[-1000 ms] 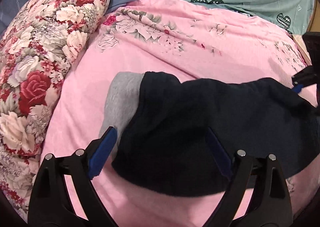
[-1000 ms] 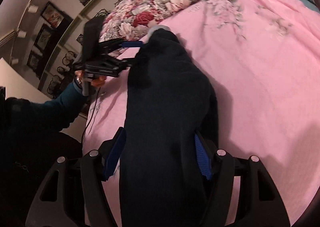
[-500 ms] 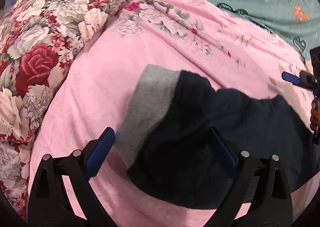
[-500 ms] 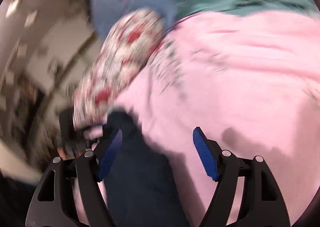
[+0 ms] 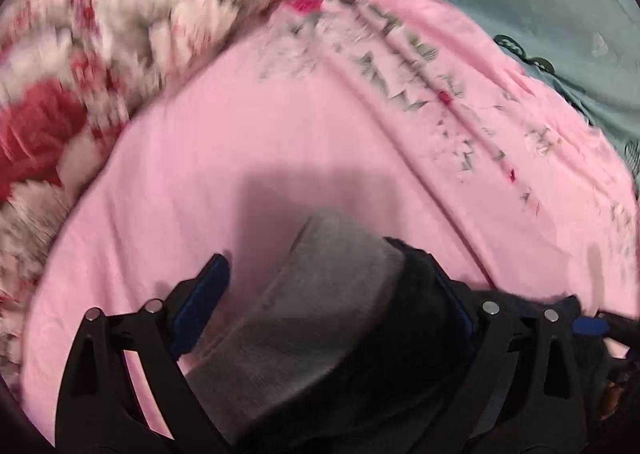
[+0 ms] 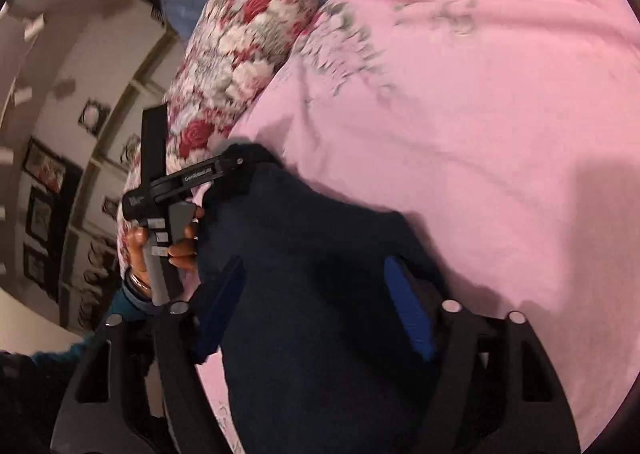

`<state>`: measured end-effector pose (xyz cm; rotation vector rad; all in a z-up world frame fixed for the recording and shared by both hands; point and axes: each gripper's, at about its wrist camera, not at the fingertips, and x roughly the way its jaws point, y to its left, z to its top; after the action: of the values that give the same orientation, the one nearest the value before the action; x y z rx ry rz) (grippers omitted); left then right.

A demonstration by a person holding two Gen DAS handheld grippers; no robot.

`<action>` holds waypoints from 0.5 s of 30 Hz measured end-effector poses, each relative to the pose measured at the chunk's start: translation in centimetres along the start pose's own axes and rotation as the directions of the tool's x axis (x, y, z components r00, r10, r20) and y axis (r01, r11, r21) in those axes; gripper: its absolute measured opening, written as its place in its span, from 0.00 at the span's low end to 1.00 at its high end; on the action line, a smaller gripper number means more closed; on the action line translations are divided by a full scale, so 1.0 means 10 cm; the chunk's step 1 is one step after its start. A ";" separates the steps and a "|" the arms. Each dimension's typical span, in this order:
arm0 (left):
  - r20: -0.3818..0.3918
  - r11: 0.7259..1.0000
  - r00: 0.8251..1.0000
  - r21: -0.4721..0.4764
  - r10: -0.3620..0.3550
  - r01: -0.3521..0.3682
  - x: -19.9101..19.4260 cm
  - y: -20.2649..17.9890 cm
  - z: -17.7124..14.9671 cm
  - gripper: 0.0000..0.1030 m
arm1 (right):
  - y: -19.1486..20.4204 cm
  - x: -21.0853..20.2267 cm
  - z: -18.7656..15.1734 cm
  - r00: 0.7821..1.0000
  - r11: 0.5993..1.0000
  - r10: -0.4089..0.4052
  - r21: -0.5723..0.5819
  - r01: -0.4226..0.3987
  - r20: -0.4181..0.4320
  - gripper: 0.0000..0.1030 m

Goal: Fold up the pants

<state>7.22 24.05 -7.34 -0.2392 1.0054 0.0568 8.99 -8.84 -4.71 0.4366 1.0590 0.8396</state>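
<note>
1. Far left, the flowered pillow (image 5: 100,66) lies along the edge of the bed, well clear of the work and blurred in the left view
2. The left gripper (image 5: 332,310) is down low over the pink bedspread (image 5: 300,142); its fingers stand wide apart with the grey waistband (image 5: 320,294) of the pants between them. They are not pinching it, so I'd call them released
3. In the right view a hand (image 6: 160,250) holds that same gripper by its handle at the far end of the pants (image 6: 304,294), against the fabric
4. The pants lie as a dark, bunched strip on the bedspread, running from the waistband end towards the right gripper (image 6: 316,306)
5. The right gripper sits over the near end of the strip, its blue fingers (image 6: 408,314) spread to either side of the cloth with slack showing, so released too
6. Risks, as I judge them: with neither end pinched, the heap may stay lumpy and any fold come out crooked; a bite now on this thick bunch could catch only the top layer, or take the bedspread with it, and drag everything askew
</note>
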 end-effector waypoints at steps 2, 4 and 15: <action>-0.004 0.999 1.000 -0.033 -0.020 0.020 -0.07 0.04 0.05 0.94 | -0.02 -0.22 -0.05 0.997 0.997 -0.063 0.055 0.061 0.049 0.75; 0.036 0.998 0.999 -0.049 -0.035 0.037 -0.21 0.06 0.07 0.94 | 0.01 -0.62 -0.21 0.987 0.995 -0.094 0.056 0.087 0.129 0.75; 0.146 0.972 0.980 0.209 -0.137 0.105 -0.90 -0.34 -0.55 0.93 | -0.12 -3.11 -2.37 0.689 0.886 -0.450 0.383 0.262 0.568 0.90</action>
<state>-1.62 20.05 -1.93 -0.1091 0.8285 -0.1354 -18.85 -35.54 2.03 0.6667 0.5676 0.1375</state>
